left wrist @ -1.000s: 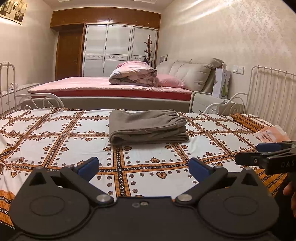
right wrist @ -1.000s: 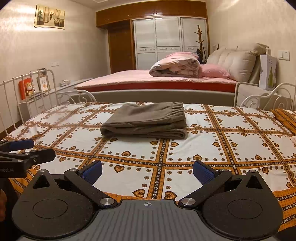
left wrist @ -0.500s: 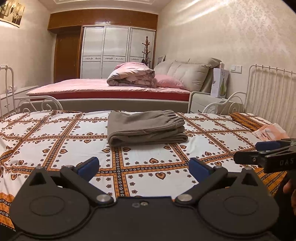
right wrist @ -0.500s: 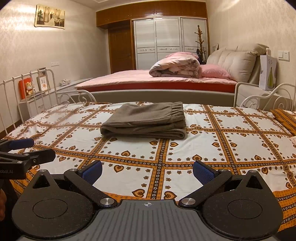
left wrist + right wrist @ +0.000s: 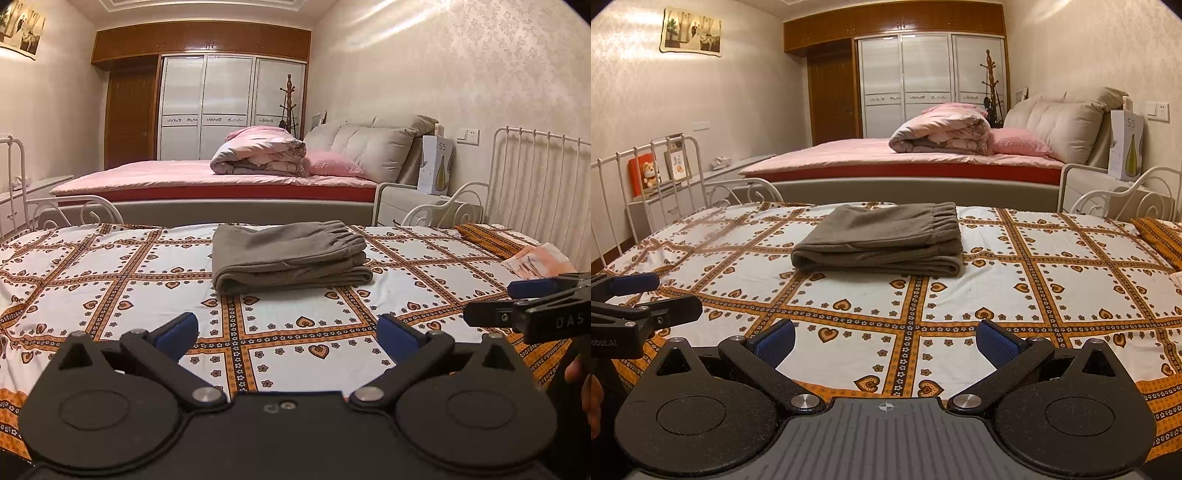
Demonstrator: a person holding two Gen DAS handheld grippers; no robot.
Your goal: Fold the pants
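Pants [image 5: 290, 256], grey-brown and folded into a thick rectangular stack, lay toward the far middle of the patterned bedspread [image 5: 110, 280], elastic waistband on the right, rounded fold on the left. And nobody was touching them! The left gripper [image 5: 288, 332] hung over the near edge of the bed, its blue-padded fingers [image 5: 175, 330] spread wide with only the heart-print cloth showing between them. The right gripper [image 5: 886, 339] sat just as wide apart, well short of the stack, nothing between its pads either. Each tool peeked into the other's camera from the side (the right one at the right edge of the left wrist view, the left one at the left edge of the right wrist view). White metal rails [image 5: 646, 177] framed the bed on the left and the right. Beyond the far edge stood a larger bed with a pink sheet [image 5: 886, 157] and a rolled quilt [image 5: 942, 129] on it, a white wardrobe [image 5: 923, 85] behind. A white box [image 5: 1126, 146] stood far right on a nightstand.
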